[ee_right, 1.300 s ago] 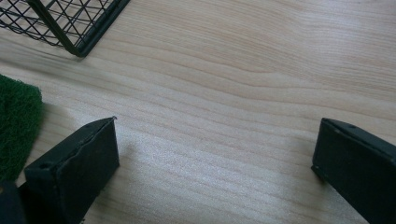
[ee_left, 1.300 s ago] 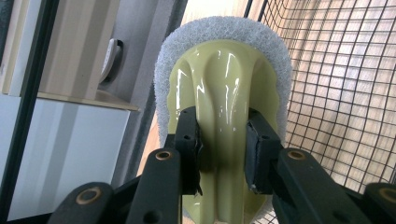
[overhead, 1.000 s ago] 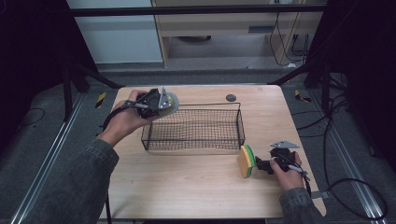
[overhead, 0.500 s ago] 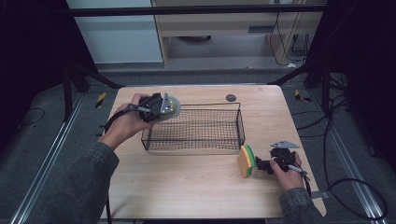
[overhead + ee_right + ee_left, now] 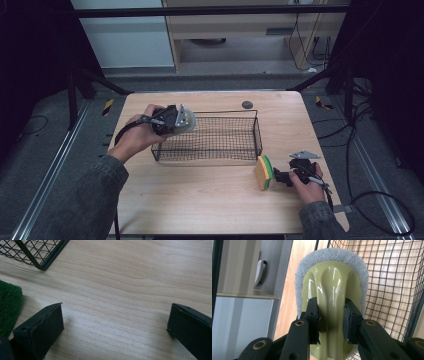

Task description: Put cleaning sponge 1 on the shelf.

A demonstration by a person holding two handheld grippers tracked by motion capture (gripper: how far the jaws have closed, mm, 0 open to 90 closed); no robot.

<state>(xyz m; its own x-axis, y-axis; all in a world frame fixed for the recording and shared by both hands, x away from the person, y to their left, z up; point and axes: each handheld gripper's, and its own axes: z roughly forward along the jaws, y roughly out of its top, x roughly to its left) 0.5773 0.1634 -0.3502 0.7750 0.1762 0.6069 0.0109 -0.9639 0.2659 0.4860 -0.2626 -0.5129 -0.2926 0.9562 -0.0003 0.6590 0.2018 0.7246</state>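
Note:
My left gripper (image 5: 175,120) is shut on a scrubbing pad (image 5: 186,120) with a pale green plastic grip and a white mesh rim, held above the left end of a black wire basket (image 5: 258,136). In the left gripper view the jaws clamp the ridge of the scrubbing pad (image 5: 332,282), my left gripper (image 5: 331,323) near its lower end, with the basket (image 5: 392,290) mesh behind. At the near right of the table a yellow and green sponge (image 5: 263,172) stands on edge. My right gripper (image 5: 280,176) is open just right of it. The right gripper (image 5: 115,325) view has bare wood between the jaws and the sponge (image 5: 8,307) at the left.
The basket's corner (image 5: 37,252) lies close ahead of the right gripper. A small dark round disc (image 5: 247,104) sits near the wooden table's (image 5: 200,200) far edge. Black frame legs and cables stand around the table.
My left gripper has carried the scrubbing pad a little to the right and nearer, over the basket's left end. The right gripper and the sponge have stayed put.

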